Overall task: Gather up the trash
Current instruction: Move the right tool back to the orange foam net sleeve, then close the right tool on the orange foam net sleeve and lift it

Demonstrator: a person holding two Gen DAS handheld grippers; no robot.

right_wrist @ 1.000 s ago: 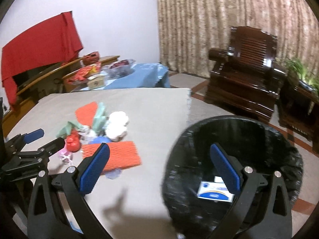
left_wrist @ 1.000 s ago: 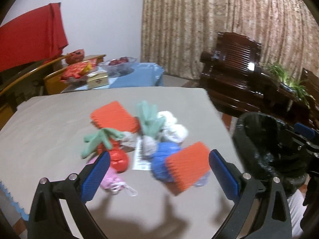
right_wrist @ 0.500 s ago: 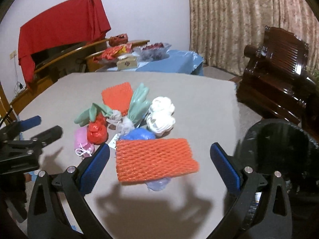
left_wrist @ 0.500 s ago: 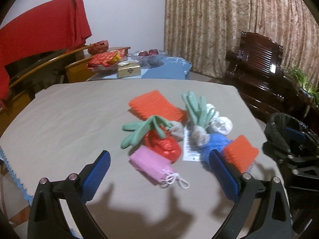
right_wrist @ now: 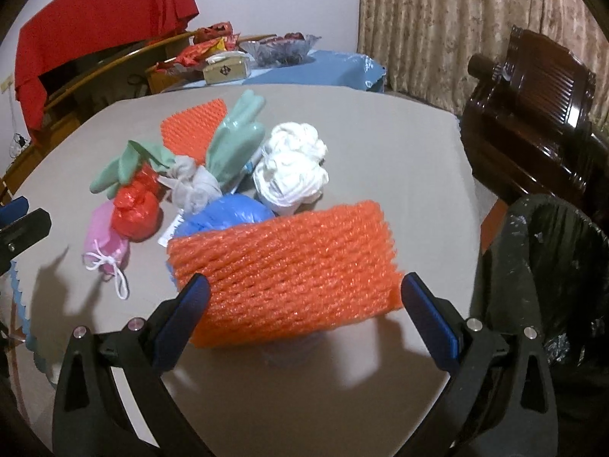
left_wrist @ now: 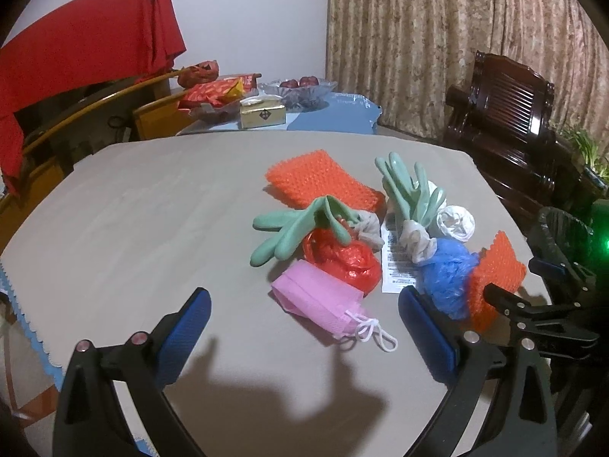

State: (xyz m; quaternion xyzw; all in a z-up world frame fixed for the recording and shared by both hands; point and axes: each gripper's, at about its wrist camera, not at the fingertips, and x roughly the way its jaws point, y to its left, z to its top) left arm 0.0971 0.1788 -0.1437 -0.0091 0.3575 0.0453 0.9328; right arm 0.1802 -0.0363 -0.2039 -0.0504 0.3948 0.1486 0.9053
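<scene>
We had the right gripper (right_wrist: 304, 304) spread wide around the foam net (right_wrist: 283, 274), not yet pinching. Left gripper (left_wrist: 302, 327) gaped empty. Net looked light, squashy; we'd pinch mid-edge.

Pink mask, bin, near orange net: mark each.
pink mask (left_wrist: 318, 301): left wrist view, middle of its folded body
bin (right_wrist: 548, 266): right wrist view, black liner wall
near orange net (right_wrist: 283, 272): right wrist view, centre of mesh

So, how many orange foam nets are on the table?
2. One orange foam net lies at the near edge of the pile, between the open right gripper fingers; the other net lies at the pile's far side. More may be hidden underneath.
</scene>
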